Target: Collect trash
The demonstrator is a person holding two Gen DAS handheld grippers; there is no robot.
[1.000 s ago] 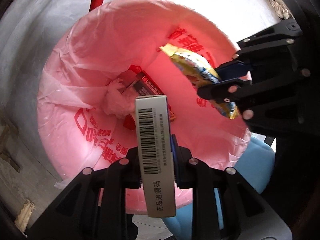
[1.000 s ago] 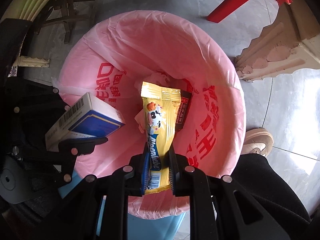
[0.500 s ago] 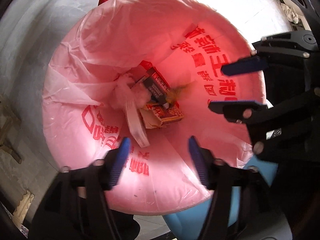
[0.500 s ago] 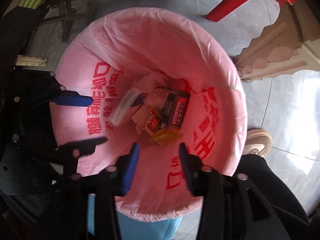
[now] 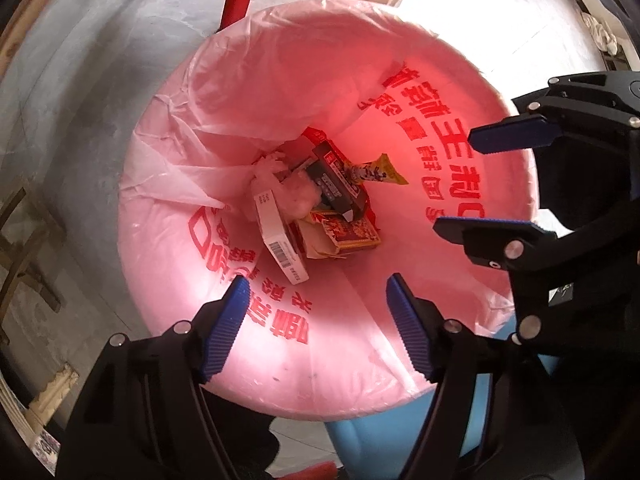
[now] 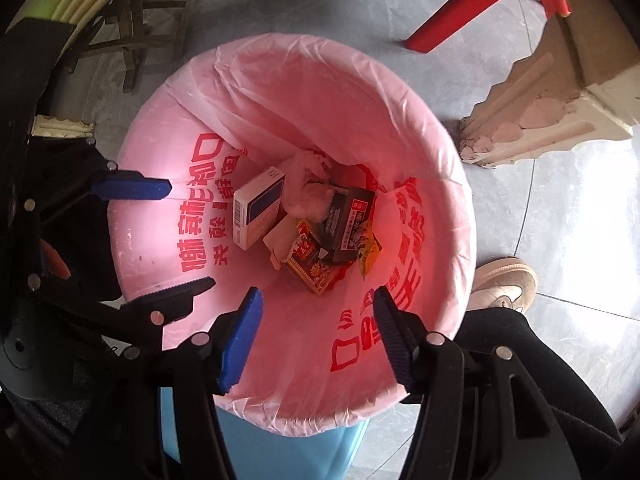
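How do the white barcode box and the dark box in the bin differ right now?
The white barcode box is pale with a blue face and lies apart at the heap's edge, against the pink liner; the dark box is black with a red label and rests on other wrappers. Both are small cartons lying loose at the bottom.

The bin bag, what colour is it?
The bin bag is pink with red printed characters, lining a light blue bin. The right wrist view shows it best.

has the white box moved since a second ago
Yes. The white box has left the left gripper, whose jaws have just been opening, and now lies at the bottom of the pink bag.
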